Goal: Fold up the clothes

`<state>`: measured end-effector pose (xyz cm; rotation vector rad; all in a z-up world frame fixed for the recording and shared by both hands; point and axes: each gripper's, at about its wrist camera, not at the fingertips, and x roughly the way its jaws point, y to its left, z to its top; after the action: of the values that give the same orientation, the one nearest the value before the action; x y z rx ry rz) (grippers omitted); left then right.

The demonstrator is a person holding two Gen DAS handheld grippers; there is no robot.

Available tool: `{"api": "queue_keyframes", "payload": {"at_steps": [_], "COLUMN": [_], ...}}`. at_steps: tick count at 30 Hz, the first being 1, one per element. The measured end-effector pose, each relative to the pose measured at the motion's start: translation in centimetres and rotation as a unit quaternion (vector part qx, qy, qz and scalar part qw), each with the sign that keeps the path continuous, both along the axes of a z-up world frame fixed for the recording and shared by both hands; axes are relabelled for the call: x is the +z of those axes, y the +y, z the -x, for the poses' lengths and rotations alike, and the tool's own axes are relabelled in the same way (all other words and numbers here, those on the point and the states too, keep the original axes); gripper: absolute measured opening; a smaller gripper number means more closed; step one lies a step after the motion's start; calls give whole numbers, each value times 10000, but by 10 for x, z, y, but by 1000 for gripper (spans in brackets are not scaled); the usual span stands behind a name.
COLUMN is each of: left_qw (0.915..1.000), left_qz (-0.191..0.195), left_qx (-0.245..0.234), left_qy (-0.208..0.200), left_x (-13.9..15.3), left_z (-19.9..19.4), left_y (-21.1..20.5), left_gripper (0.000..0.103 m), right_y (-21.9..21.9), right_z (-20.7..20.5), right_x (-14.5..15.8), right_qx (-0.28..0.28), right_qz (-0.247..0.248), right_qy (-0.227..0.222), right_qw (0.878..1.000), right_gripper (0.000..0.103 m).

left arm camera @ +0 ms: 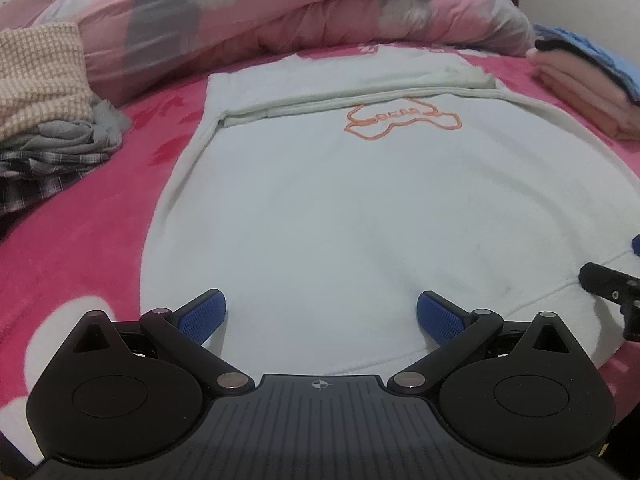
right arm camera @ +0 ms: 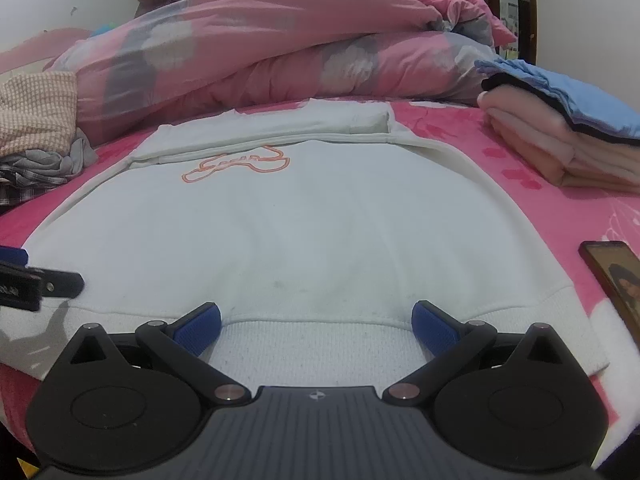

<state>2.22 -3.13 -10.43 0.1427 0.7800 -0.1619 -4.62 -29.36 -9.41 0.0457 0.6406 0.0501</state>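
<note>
The white sweatshirt (left arm camera: 320,208) lies flat on the pink blanket (left arm camera: 80,248), its hem nearest both grippers. The left gripper (left arm camera: 321,314) hovers spread wide over the hem, holding nothing. The right gripper (right arm camera: 316,322) is likewise wide open and empty above the ribbed band, a phone (right arm camera: 616,276) to its right.

- Left gripper (left arm camera: 321,316): black housing with two round discs, silver pivot screws, and ribbed grey centre plate bearing a small crosshair mark.
- Right gripper (right arm camera: 316,322): matching black build.
- Fingertips (left arm camera: 202,314) on both: textured blue pads.
</note>
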Motion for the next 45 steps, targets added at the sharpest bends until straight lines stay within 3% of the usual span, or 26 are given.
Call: {"api": "queue_keyframes", "payload": {"at_steps": [6, 40, 45], "left_qw": [9992, 9988, 9988], "left_qz": [318, 127, -92], "left_qx": [189, 307, 323], "left_qy": [181, 347, 355], "left_x": [-3, -1, 1], "left_z": [-3, -6, -5], "left_y": [8, 0, -6], "left_gripper": [103, 103, 103], "right_y": [1, 5, 3], "right_z": [-1, 2, 2], "right_x": [1, -2, -3], "right_qx": [-5, 11, 39], "right_qz": [17, 178, 190], "right_qy": [76, -38, -58], "right_qw": [10000, 9998, 9998], "right_gripper": [103, 103, 103]}}
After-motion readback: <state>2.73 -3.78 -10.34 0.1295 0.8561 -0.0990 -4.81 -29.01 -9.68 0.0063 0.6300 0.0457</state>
